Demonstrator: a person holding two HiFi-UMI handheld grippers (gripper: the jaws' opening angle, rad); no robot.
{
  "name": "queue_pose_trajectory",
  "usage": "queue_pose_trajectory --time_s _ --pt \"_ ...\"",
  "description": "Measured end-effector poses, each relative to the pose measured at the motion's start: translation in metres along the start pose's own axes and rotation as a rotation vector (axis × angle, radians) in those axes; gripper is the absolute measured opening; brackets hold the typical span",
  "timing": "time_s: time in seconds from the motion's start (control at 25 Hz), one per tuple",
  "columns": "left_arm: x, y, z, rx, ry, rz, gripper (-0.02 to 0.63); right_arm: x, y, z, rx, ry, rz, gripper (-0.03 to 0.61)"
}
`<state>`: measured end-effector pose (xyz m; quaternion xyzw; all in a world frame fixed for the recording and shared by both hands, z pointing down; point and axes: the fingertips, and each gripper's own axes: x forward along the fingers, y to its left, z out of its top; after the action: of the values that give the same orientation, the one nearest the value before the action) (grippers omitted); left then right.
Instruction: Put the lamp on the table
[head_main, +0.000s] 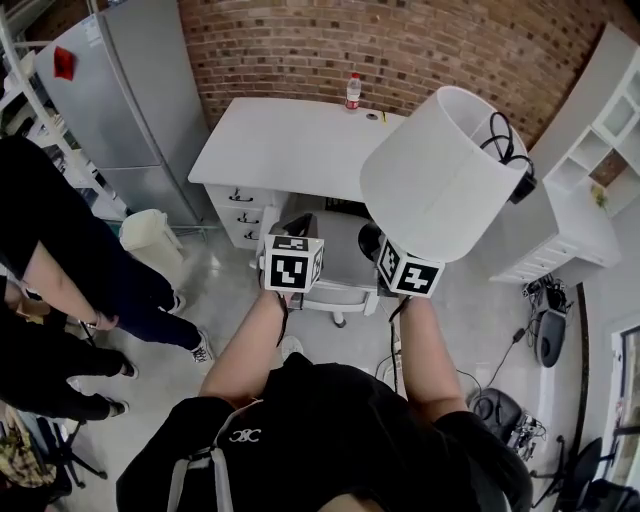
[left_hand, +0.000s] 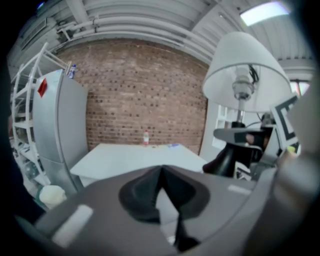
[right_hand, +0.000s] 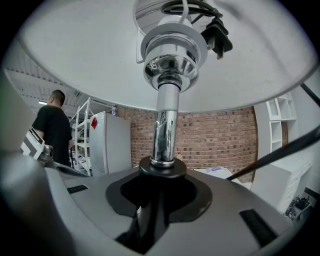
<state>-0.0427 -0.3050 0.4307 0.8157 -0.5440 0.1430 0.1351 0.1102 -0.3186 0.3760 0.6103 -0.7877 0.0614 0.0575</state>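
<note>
Head view: right gripper (head_main: 383, 247) fingers clamped on lamp (head_main: 440, 170) base; lamp held in air, short of desk (head_main: 290, 145). Left gripper (head_main: 298, 228) fingers closed together, empty.

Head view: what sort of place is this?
Probably a mock home room in a lab or studio: red brick wall, white desk with drawers, tall grey fridge, plus loose cables and gear lying about.

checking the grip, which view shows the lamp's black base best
The right gripper view: the black base sits clamped in the right gripper, chrome stem rising from it. The left gripper view shows it side-on; in the head view the shade hides most of it.
</note>
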Motion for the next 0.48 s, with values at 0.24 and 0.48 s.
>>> queue_pose_trajectory --time_s 0.24,0.48 --pt "0.059 0.055 0.035 0.01 0.0 -0.041 0.001 0.082 0.003 0.018 0.024 0.007 -0.043 0.095" --pt "0.104 0.097 0.04 -0.001 0.031 -0.055 0.001 0.141 0.002 0.011 0.02 0.029 -0.073 0.095"
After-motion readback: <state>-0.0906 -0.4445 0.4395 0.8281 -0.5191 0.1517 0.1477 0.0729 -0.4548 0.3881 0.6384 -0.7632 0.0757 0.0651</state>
